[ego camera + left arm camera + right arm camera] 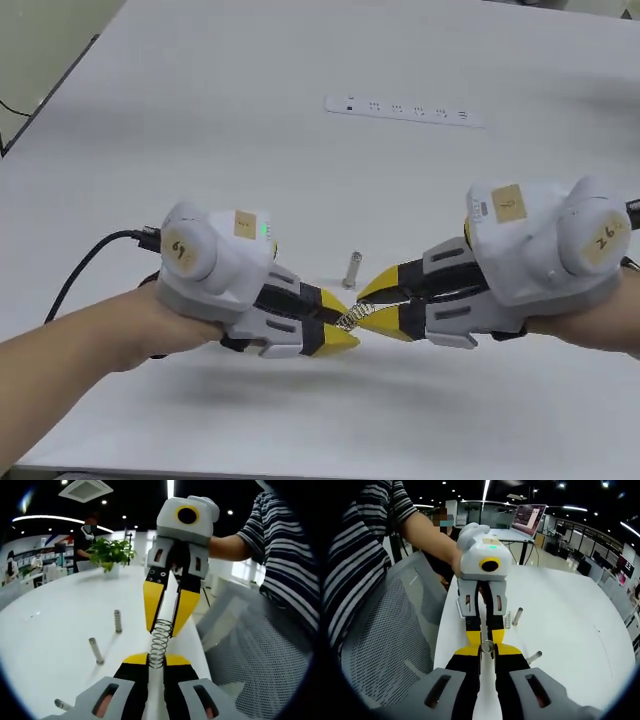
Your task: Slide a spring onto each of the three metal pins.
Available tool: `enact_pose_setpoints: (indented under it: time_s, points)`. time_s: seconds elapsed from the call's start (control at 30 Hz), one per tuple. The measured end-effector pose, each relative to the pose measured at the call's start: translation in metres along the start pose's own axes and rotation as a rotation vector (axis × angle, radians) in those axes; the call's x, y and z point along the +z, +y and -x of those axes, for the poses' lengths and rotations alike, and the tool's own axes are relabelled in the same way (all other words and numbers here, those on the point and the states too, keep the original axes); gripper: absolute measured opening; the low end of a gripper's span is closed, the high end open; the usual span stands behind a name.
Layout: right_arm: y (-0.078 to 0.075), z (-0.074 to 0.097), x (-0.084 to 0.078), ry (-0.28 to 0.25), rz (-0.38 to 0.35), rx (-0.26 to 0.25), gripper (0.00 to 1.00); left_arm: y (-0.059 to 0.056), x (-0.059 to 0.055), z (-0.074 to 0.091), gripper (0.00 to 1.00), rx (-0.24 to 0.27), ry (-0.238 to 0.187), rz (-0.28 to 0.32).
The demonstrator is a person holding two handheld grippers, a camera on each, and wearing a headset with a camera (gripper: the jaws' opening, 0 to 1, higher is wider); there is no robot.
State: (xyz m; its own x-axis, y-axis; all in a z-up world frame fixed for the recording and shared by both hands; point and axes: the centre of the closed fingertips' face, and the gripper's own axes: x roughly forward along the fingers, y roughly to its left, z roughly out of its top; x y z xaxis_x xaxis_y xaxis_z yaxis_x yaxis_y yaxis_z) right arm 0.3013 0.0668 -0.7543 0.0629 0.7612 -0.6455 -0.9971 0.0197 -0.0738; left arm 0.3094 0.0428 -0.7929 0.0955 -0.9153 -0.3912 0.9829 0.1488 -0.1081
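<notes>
A small coiled steel spring (159,642) is held off the white tabletop (300,150), stretched between two tools that meet nose to nose. The left gripper (156,660) has its yellow-tipped jaws clamped on one end, and the right gripper (164,630) pinches the other end (so both are grasping the same spring). On the tabletop to one side of them stands a bare upright metal pin (95,650). Farther along, a second upright metal pin (118,621) looks ribbed, as if wrapped in coils. A third metal pin (62,704) lies flat, nearer the left gripper. A black cable (90,262) trails from the left gripper, and a white power strip (405,110) lies well apart toward the far side of the table.
</notes>
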Motion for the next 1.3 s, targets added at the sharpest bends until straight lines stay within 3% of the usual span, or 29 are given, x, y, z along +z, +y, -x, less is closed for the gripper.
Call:
enact_pose_setpoints:
  time_s: [0.4, 0.57, 1.3]
  points:
    - [-0.002, -0.003, 0.010, -0.070, -0.044, -0.021, 0.07, 0.001, 0.002, -0.001, 0.02, 0.006, 0.005, -0.008]
    - [-0.003, -0.006, 0.012, -0.123, -0.118, -0.016, 0.07, 0.000, 0.002, -0.001, 0.03, 0.004, 0.007, 0.008]
    - [-0.006, -0.007, 0.011, -0.107, -0.122, -0.019, 0.07, -0.002, -0.004, 0.008, 0.12, 0.012, 0.029, 0.067]
